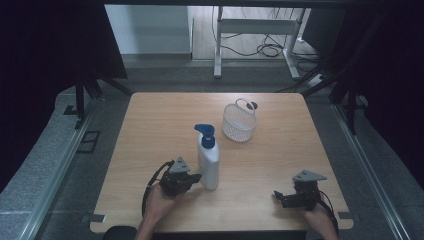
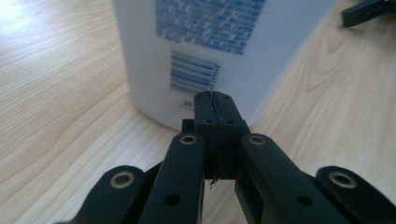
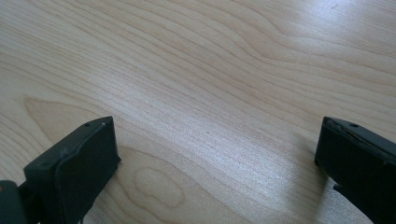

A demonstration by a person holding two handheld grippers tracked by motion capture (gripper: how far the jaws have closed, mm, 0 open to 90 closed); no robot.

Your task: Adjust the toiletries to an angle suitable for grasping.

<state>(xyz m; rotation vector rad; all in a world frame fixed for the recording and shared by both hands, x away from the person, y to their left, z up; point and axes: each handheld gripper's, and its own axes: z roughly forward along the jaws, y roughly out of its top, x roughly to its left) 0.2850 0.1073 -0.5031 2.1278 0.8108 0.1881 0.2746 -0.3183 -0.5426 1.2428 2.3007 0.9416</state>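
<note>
A white pump bottle [image 1: 208, 161] with a blue pump head stands upright near the table's front centre. My left gripper [image 1: 196, 177] lies just left of the bottle's base, its jaws shut with nothing between them. In the left gripper view the closed tips [image 2: 215, 100] point at the bottle's [image 2: 205, 51] lower label, very close to it. My right gripper [image 1: 276, 196] rests low at the front right of the table. In the right gripper view its jaws [image 3: 215, 154] stand wide open over bare wood.
A white mesh basket [image 1: 239, 122] with a handle stands behind and right of the bottle. The wooden table [image 1: 165, 125] has bare wood at its left and back. Black curtains flank the table, and a white frame with cables stands on the floor beyond.
</note>
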